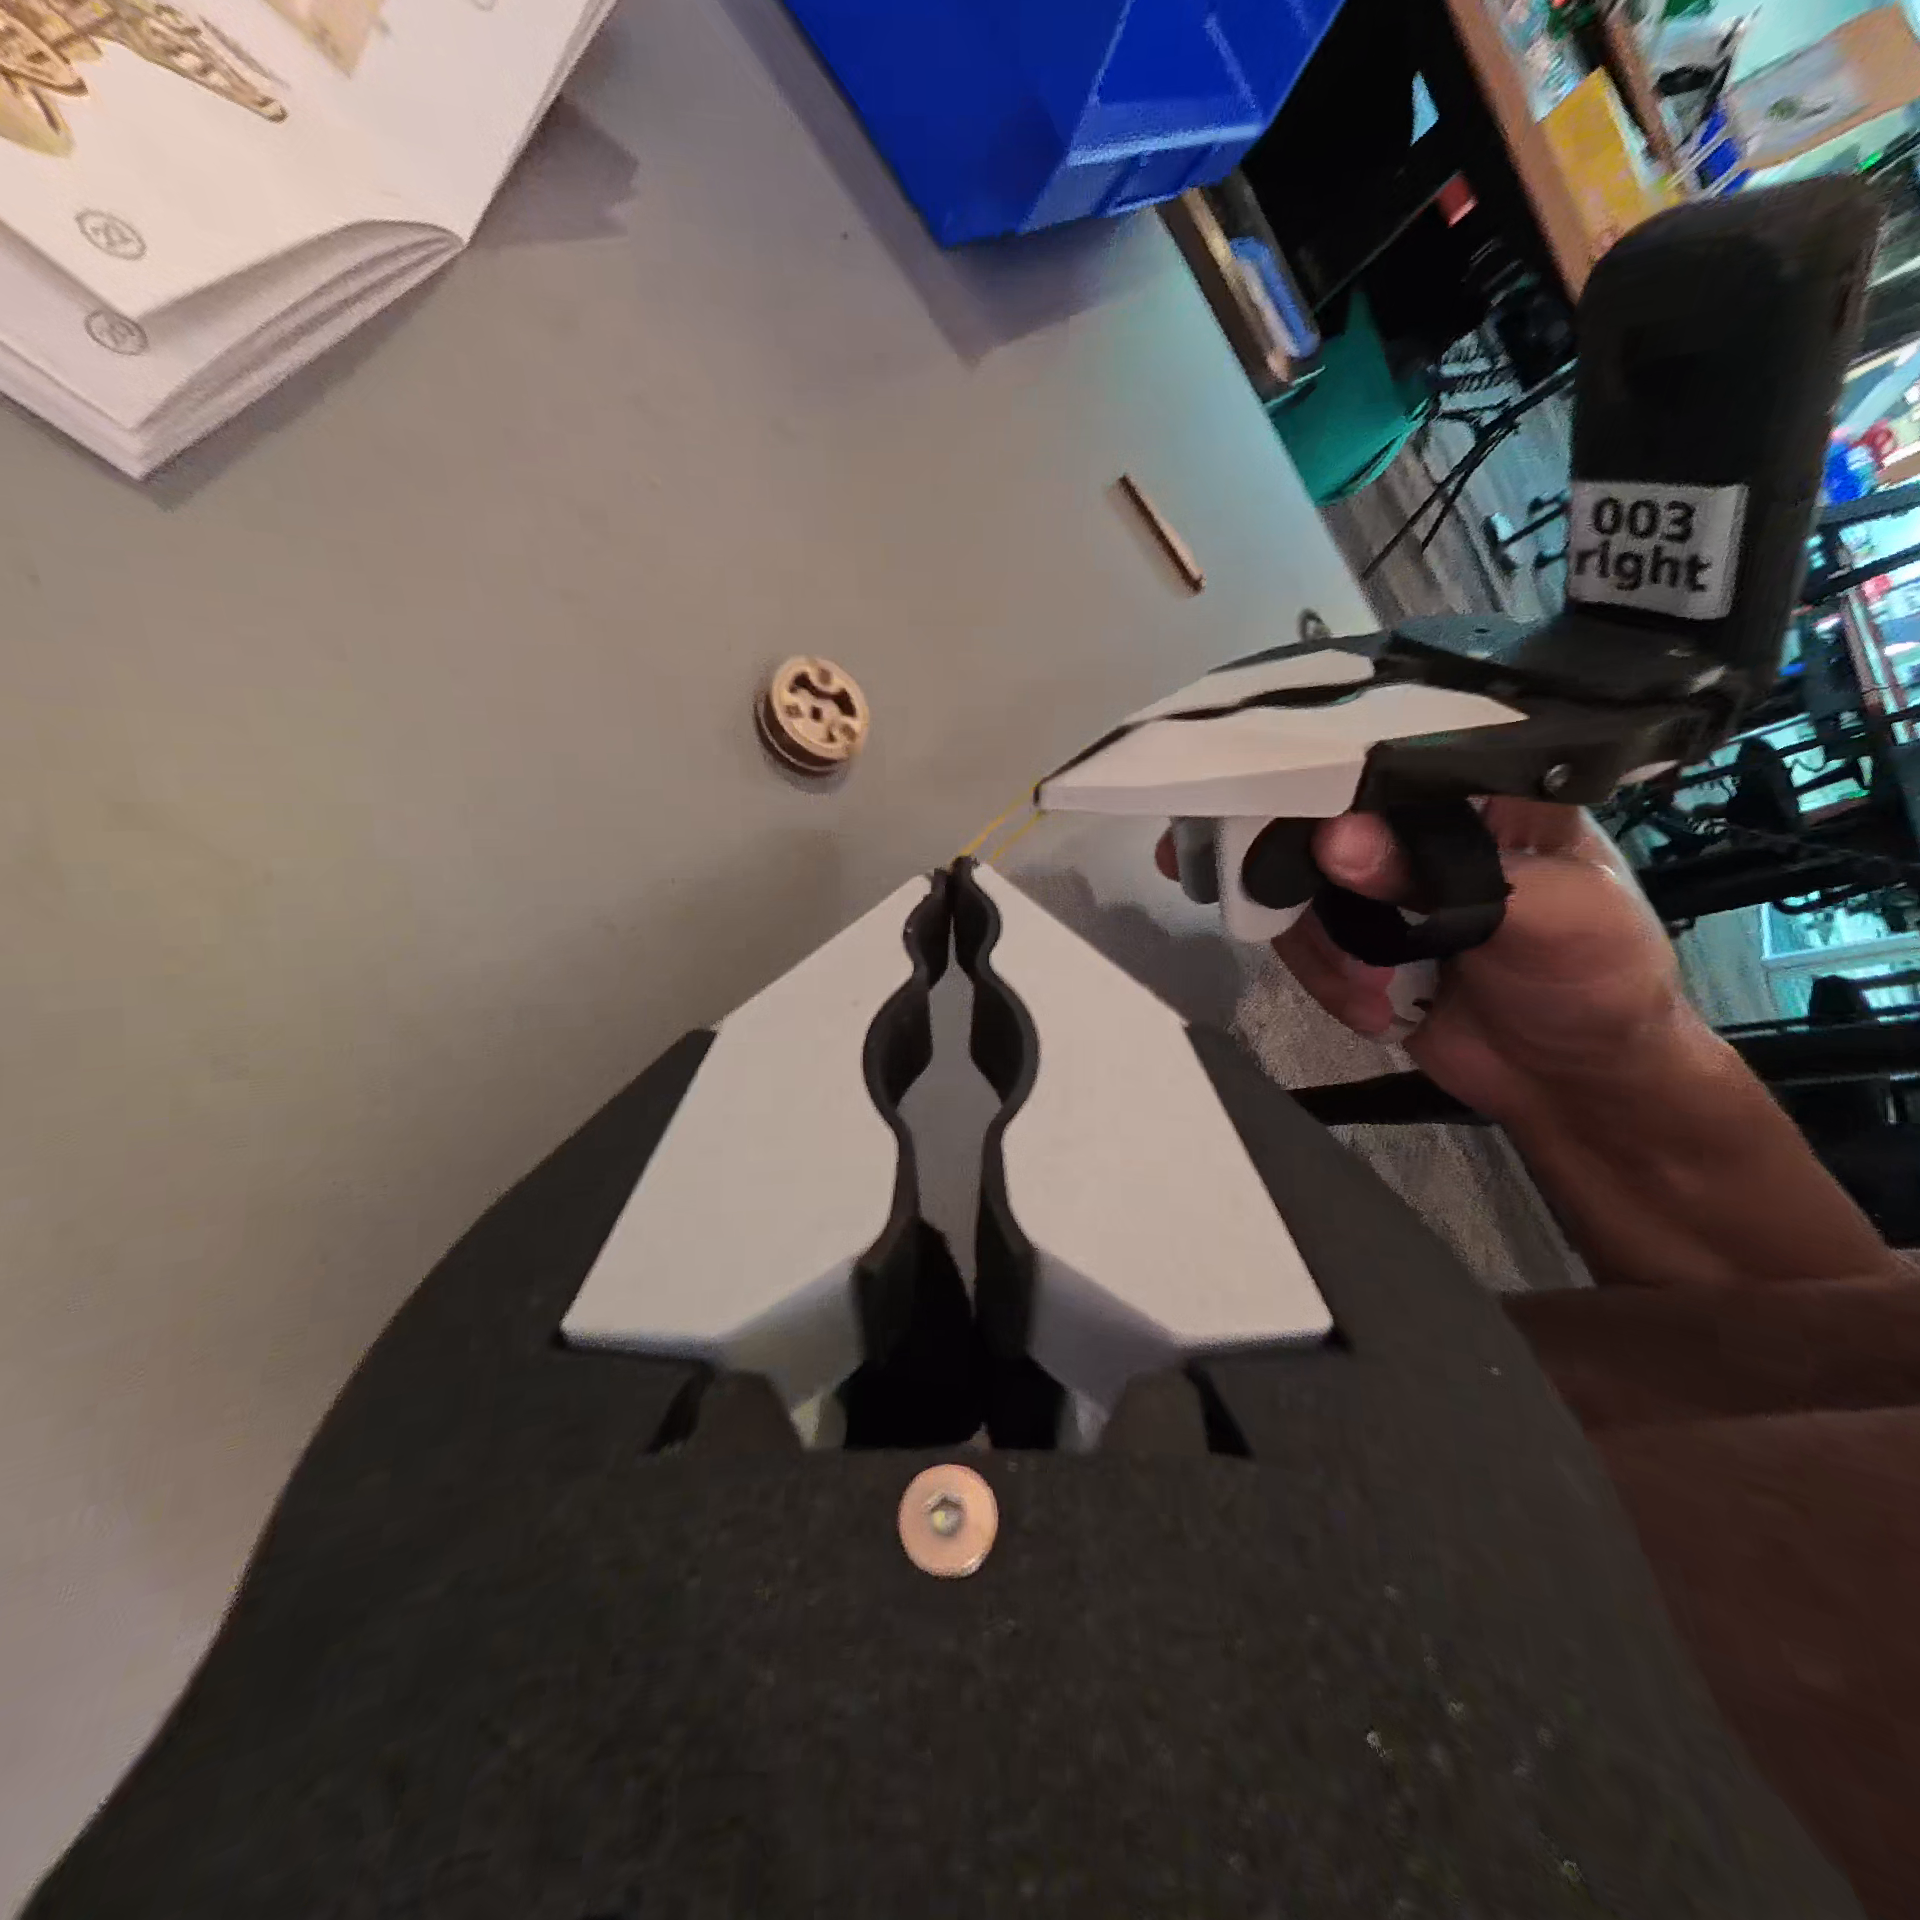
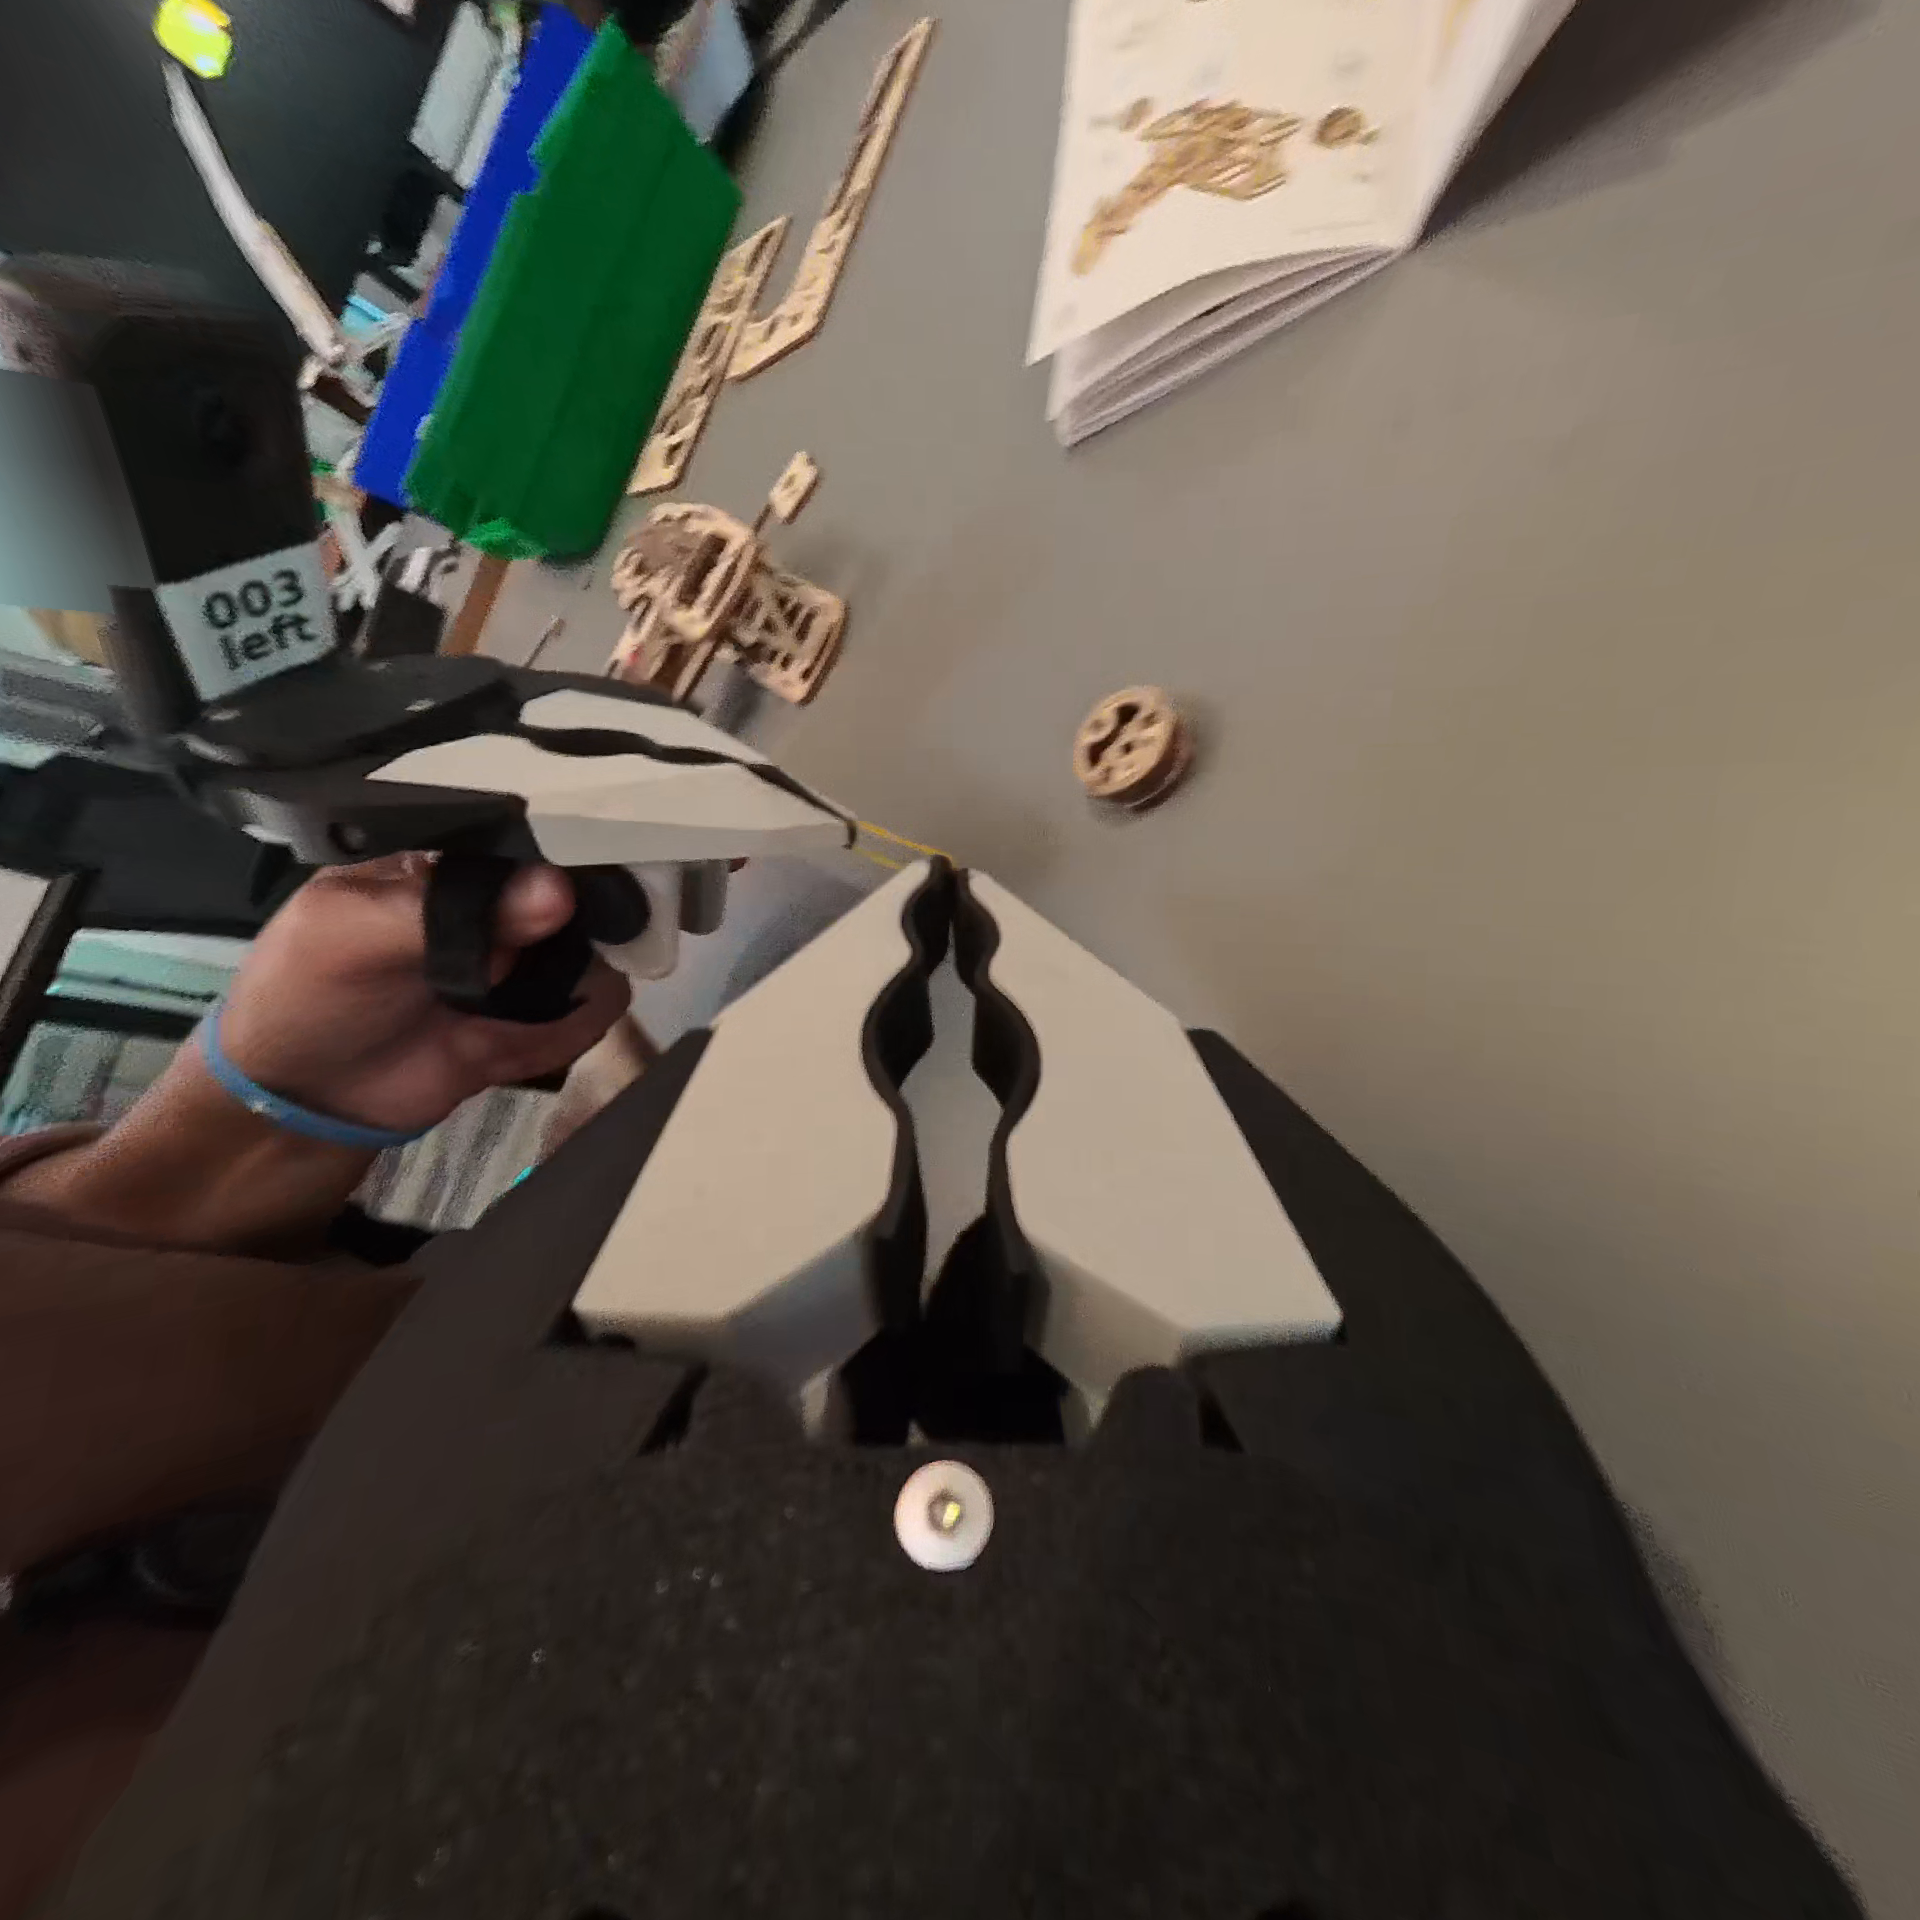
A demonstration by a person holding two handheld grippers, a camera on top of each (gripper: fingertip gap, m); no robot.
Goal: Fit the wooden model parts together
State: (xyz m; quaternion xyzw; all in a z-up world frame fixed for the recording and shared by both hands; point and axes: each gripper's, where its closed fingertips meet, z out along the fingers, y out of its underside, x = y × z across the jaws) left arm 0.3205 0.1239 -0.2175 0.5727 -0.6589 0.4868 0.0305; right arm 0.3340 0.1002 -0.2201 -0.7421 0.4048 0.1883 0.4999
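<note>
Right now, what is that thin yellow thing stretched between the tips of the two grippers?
A thin yellow band, perhaps a rubber band, spans the gap from the left gripper to the right gripper. Both wrist views show it.

Both grippers (image 1: 953,883) (image 2: 940,873) are showing pale grey fingers with wavy black pads, black foam-like bodies, one silver screw (image 1: 948,1520) each, brown sleeves (image 1: 1766,1507) behind.

A thin yellow strand (image 1: 1006,837) runs between the two hand-held gripper tips, too fine to tell what it is. The booklet (image 1: 208,208) is cut off by the picture's edge, as is the blue bin (image 1: 1039,104). The wooden parts (image 2: 727,613) on the table (image 2: 1455,727) are blurred. The room behind is a smear.
</note>
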